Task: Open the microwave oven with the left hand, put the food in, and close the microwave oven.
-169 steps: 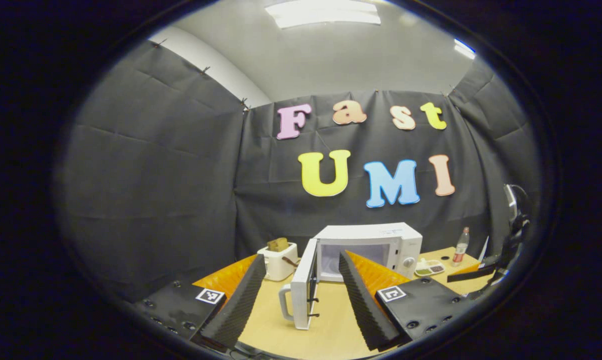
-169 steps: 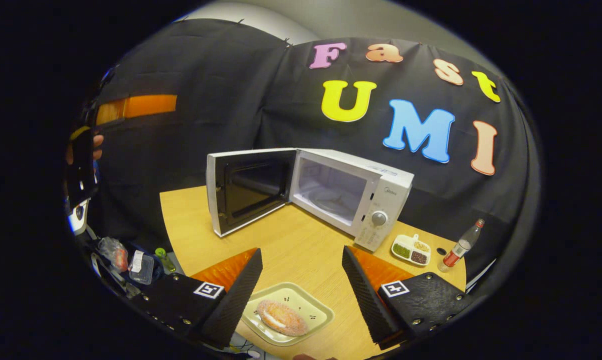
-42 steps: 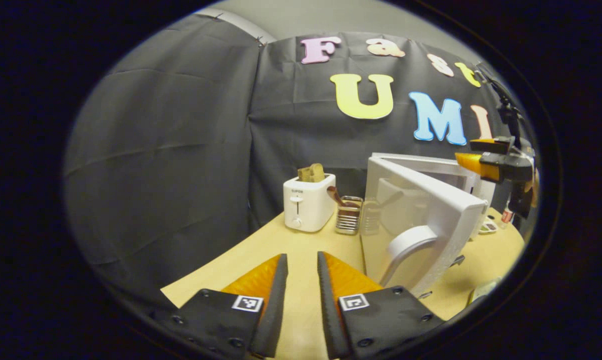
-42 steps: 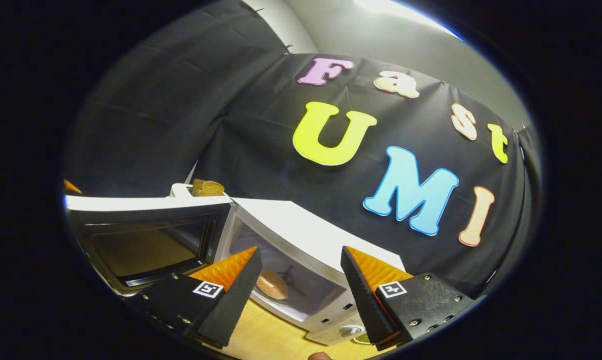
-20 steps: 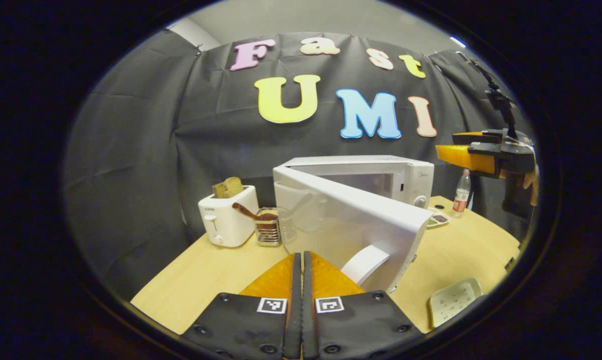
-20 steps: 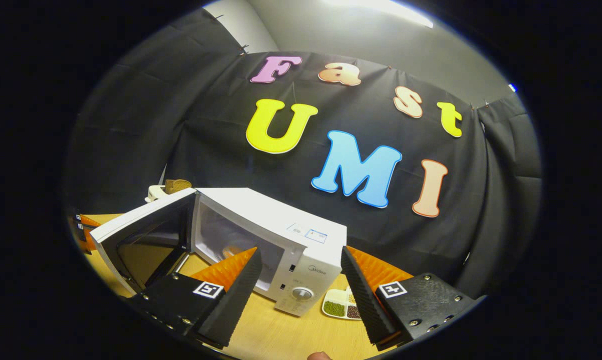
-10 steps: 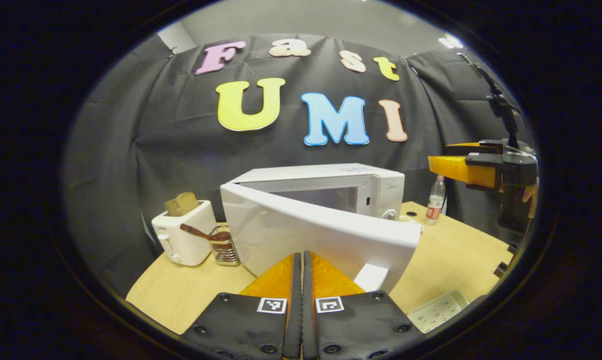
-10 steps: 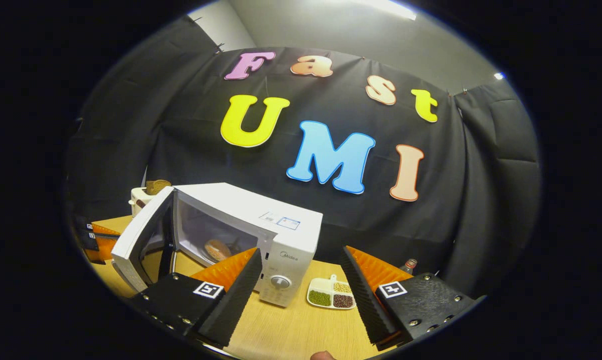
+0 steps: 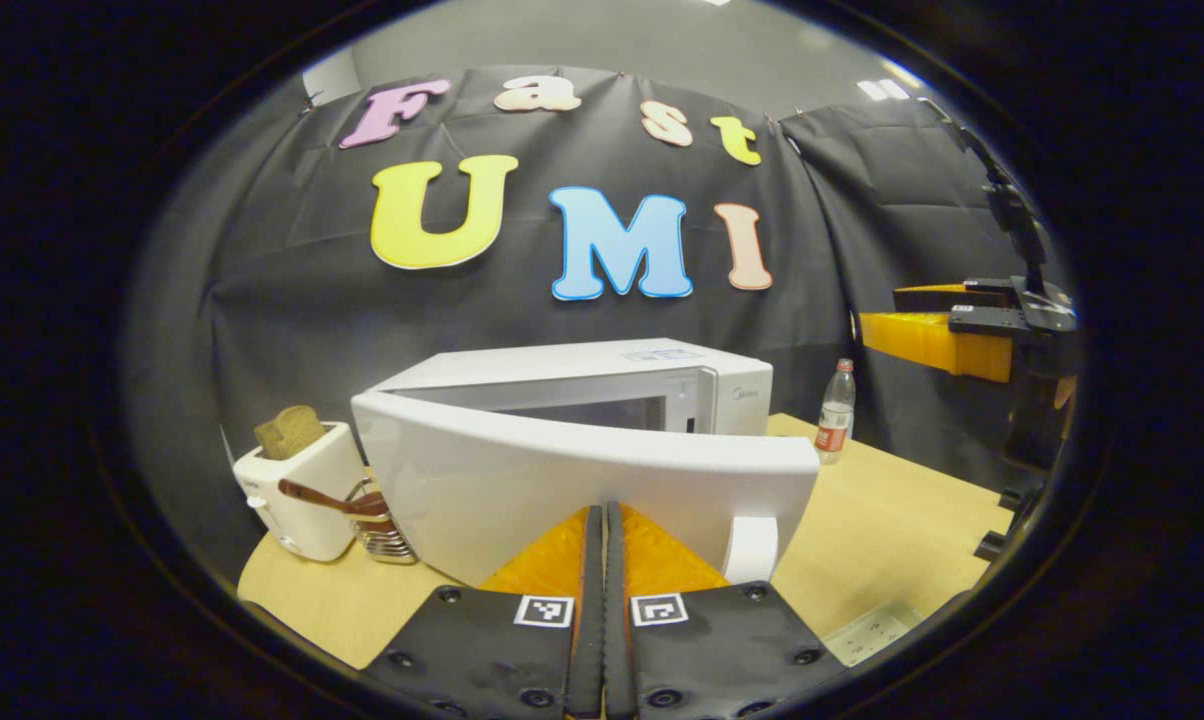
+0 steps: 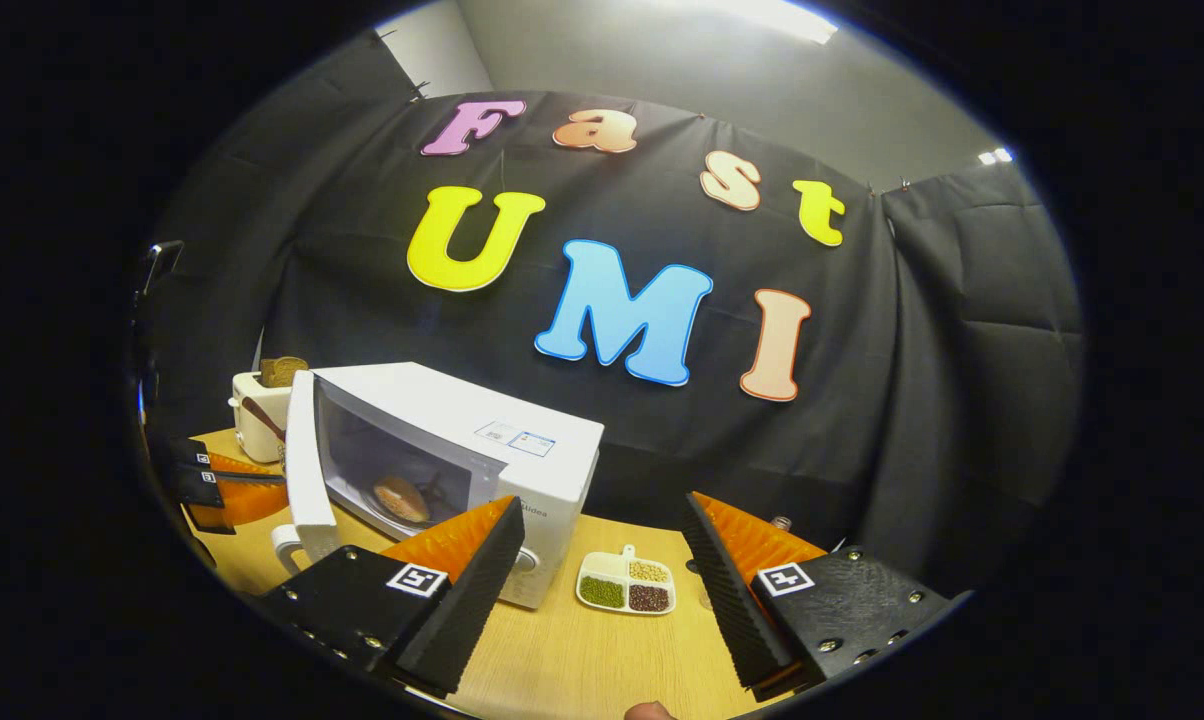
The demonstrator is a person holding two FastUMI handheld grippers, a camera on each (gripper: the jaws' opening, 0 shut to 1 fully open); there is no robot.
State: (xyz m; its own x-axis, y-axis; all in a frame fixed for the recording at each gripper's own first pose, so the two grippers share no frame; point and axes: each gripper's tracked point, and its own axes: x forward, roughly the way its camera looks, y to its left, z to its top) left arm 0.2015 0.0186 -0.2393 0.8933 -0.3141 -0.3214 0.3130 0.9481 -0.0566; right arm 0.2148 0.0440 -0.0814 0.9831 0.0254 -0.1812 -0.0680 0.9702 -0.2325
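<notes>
In the left gripper view, the left gripper (image 9: 604, 560) has its jaws clenched together with nothing between them, the tips right up against the outer face of the microwave door (image 9: 582, 480). The door stands a little ajar from the microwave oven (image 9: 602, 385), and its white handle (image 9: 750, 548) sits just right of the tips. Whether the tips actually touch the door is hard to tell at this angle.

In the right gripper view, the right gripper (image 10: 602, 560) hangs above the bench (image 10: 582, 650) with its jaws released and wide apart, holding nothing. The food (image 10: 400, 497), a round browned bun, lies inside the oven cavity.

The oven's control panel carries a small brand word that looks like "Midea" (image 9: 745, 393), and a white label with a blue-edged box (image 10: 517, 436) lies on the oven's top; its print is too small to read.

Left of the oven stands a white toaster (image 9: 297, 490) with a slice of bread in it, and a wire rack (image 9: 380, 530) beside it. A bottle with a red label (image 9: 835, 412) stands to the oven's right, and a divided dish of beans (image 10: 626, 583) lies on the bench near the oven's dial.
</notes>
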